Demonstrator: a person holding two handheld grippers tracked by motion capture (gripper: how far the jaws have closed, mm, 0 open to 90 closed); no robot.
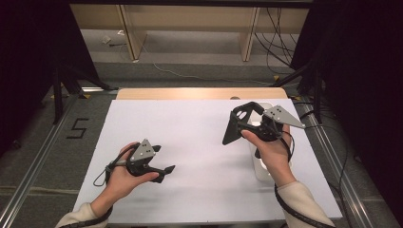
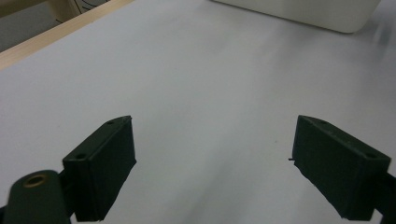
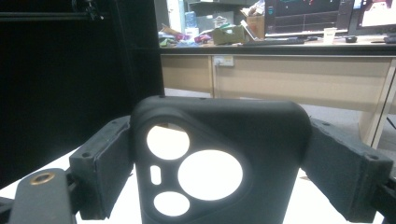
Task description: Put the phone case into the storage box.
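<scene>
Above the right half of the white table [image 1: 190,142], the right gripper [image 1: 240,124] holds a black phone case [image 3: 219,163] clear of the surface, its jaws clamped on the case's two long edges. That sideways pinch seems chosen so the flat back, with its round camera holes, faces outward and stays free of the pads; in the right gripper view the holes show bright table through them and the case stands upright between the jaws, filling the gap from pad to pad. In the high view the case [image 1: 236,124] tips toward the middle of the table, probably so that it can be brought to whatever it is meant to fit. A white box-like thing [image 1: 260,166] lies on the table under and just beside the right hand [image 1: 272,151]; what it is I cannot tell, though its pale rounded corner [image 2: 327,14] also shows at the far edge of the left gripper view. The left gripper [image 1: 164,172] rests low near the front left of the table, jaws spread wide with nothing but bare table between them, as if kept ready and out of the way until a second grip is needed. The left hand [image 1: 124,173] lies well apart from the case.
</scene>
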